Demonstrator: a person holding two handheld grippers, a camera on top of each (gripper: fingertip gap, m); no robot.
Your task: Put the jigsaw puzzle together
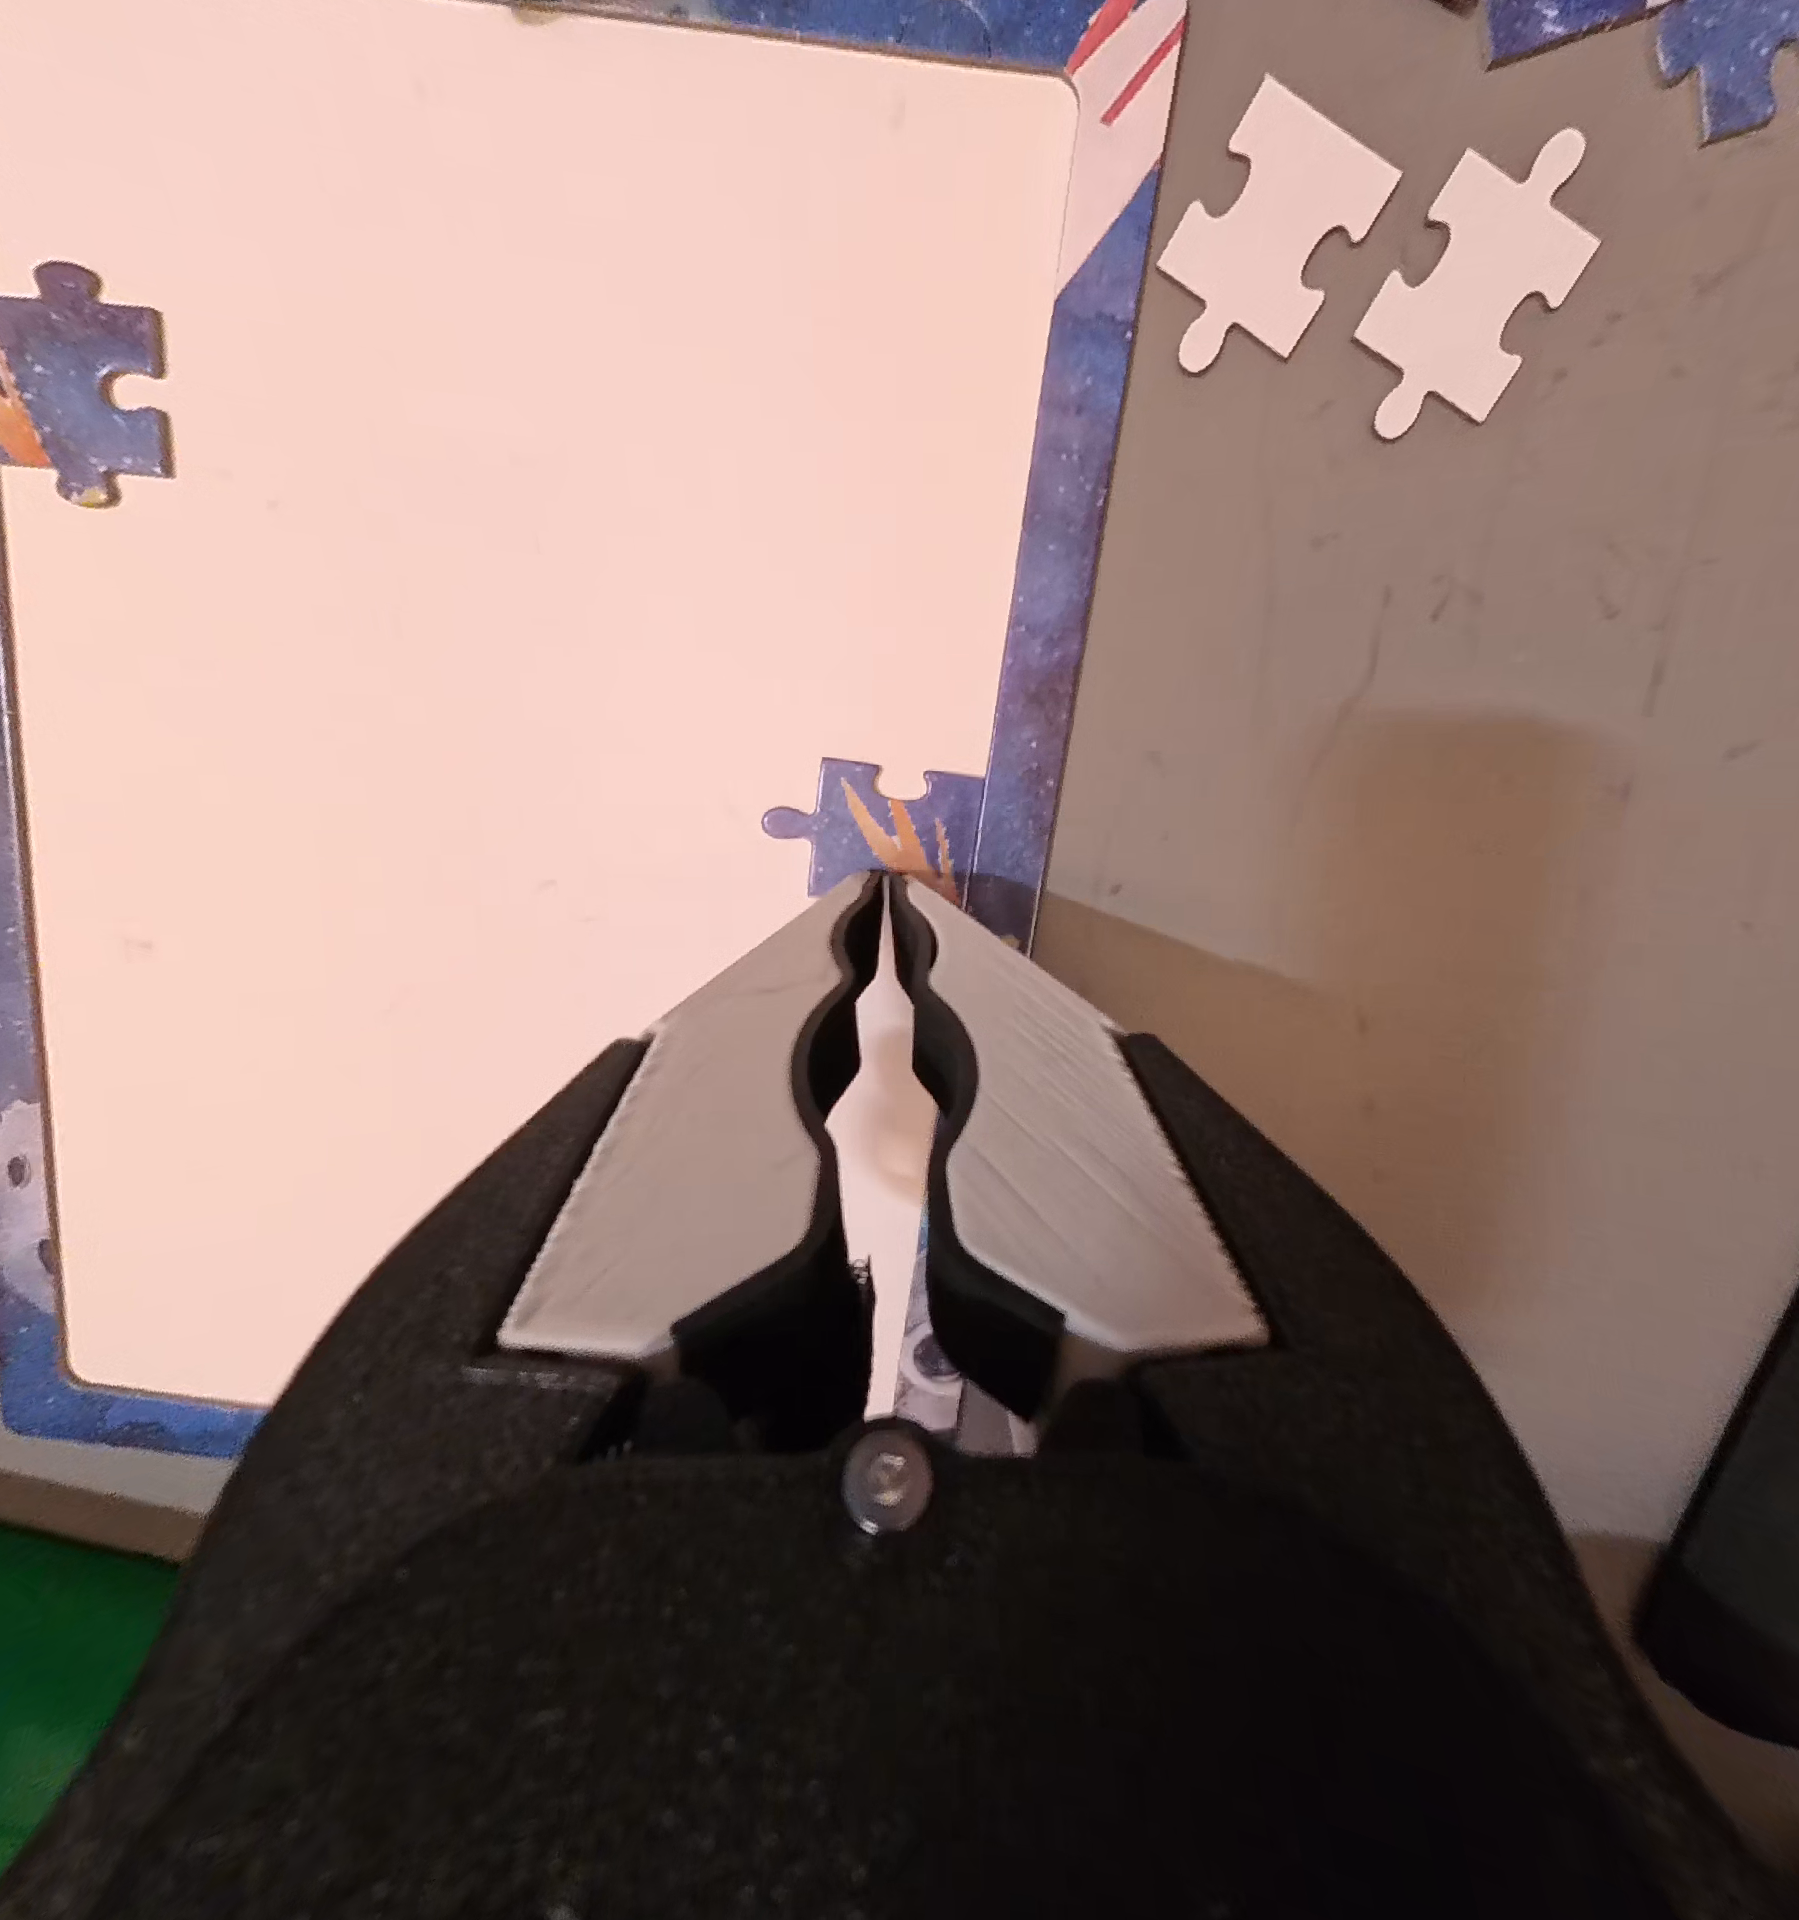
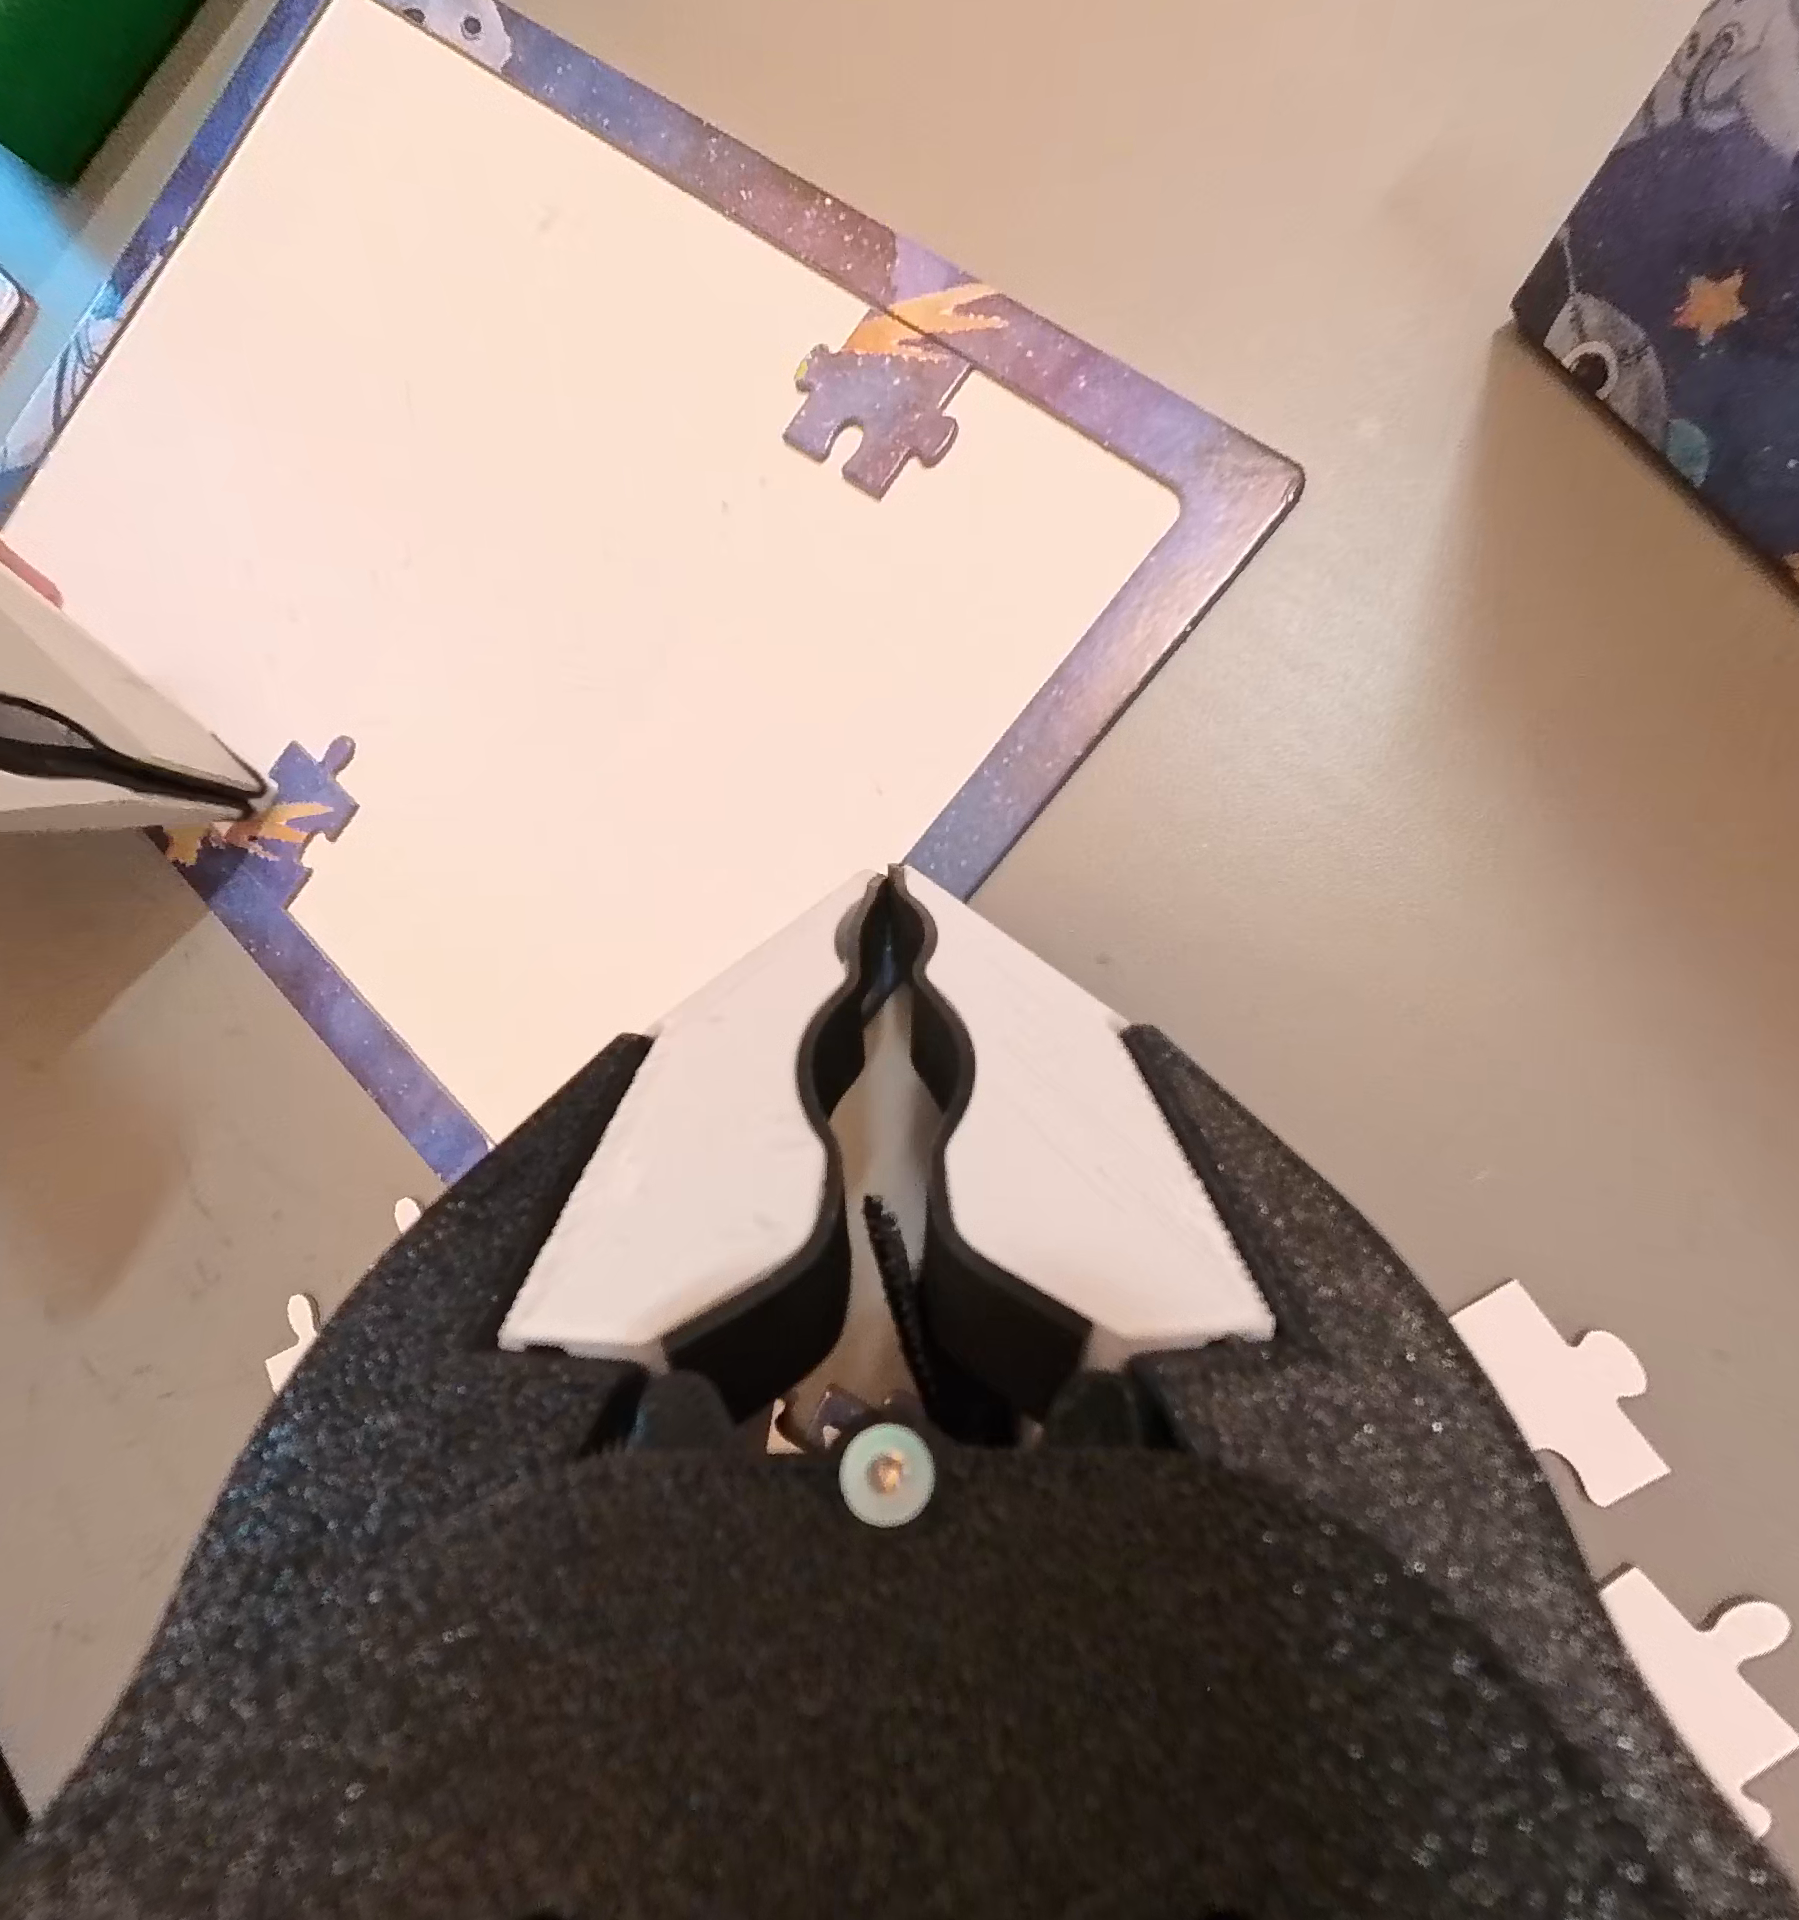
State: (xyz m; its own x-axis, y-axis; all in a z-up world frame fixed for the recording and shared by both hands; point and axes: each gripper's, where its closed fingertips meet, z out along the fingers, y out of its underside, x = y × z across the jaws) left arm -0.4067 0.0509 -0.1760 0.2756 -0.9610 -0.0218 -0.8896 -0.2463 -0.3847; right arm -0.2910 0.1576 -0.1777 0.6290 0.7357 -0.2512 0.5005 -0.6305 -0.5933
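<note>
The puzzle frame (image 1: 1061,582) was laid flat on the table (image 1: 1394,727). Two pieces were seated inside it, one (image 1: 79,384) against its left border and another (image 1: 874,831) against its right border. Two overturned pieces (image 1: 1279,218) were set side by side on the table, right of the frame.

Beige tabletop (image 2: 1394,883), puzzle frame board (image 2: 1082,727), face-down white pieces (image 1: 1279,218), starry box (image 2: 1726,343)

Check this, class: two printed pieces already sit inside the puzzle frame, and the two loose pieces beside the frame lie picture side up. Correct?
Not quite. The two loose pieces lie blank white side up, as the left wrist view shows. Two printed pieces do sit inside the puzzle frame.
</note>
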